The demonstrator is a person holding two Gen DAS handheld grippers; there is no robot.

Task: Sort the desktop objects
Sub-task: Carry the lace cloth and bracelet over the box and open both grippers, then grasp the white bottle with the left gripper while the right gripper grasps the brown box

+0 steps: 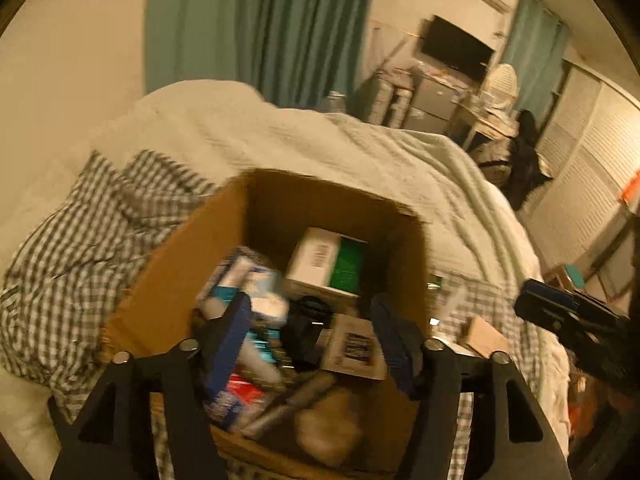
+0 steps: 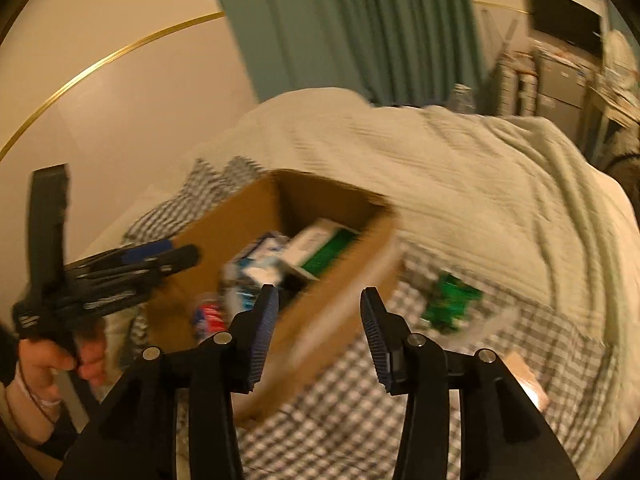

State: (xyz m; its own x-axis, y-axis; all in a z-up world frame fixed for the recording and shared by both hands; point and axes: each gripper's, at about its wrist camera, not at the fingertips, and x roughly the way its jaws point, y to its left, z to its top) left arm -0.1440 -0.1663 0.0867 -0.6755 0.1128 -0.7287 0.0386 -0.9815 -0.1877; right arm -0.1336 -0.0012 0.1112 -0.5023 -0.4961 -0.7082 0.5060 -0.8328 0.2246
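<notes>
The left tool (image 1: 312,332) hangs over the open cardboard box (image 1: 172,280), its 2 fingers spread with nothing pressed between them; the box contents lie directly below and ahead of it. The box is plain brown corrugated board, square in plan, standing on a bed with a grey-and-white checked cloth (image 1: 60,240) under it. Inside, left to right: a pale blue and white carton (image 1: 256,280), blurred; a white carton with a green end (image 1: 326,262), rectangular, its long axis running across the box; a small flat pack with a dark label (image 1: 354,350) close to the right finger. Other items are too smeared to name.

The right tool (image 2: 318,320) stands beside the box's near right corner, fingers parted and empty. A green packet (image 2: 448,304) lies loose on the checked cloth ahead and to the right of it, well apart from the box, outline blurred. In my judgement the right tool is the nearer to that packet, the left to the box. A ribbed pale blanket (image 2: 460,168) covers the bed beyond.
</notes>
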